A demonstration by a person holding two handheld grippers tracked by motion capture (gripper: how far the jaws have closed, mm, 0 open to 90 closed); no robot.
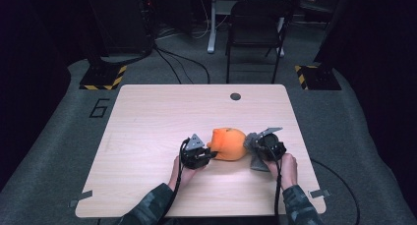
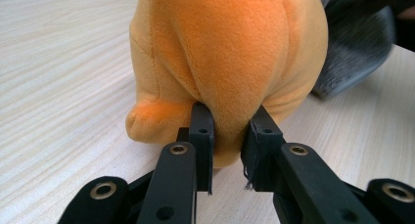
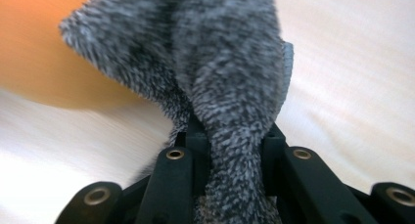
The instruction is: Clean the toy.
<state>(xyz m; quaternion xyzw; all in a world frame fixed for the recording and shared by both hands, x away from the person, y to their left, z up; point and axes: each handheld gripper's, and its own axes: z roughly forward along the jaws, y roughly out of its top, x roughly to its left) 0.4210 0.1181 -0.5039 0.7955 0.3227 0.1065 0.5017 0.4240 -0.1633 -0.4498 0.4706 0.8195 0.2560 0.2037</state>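
While the left claw pinches a fold of the orange plush toy on the surface, the right claw clamps grey fuzzy fabric.

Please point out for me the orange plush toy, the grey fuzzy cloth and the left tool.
orange plush toy (image 2: 230, 48): left gripper view, its rounded middle.
grey fuzzy cloth (image 3: 230, 82): right gripper view, the fold above the jaws.
left tool (image 1: 212, 154): high view, its tips at the toy.
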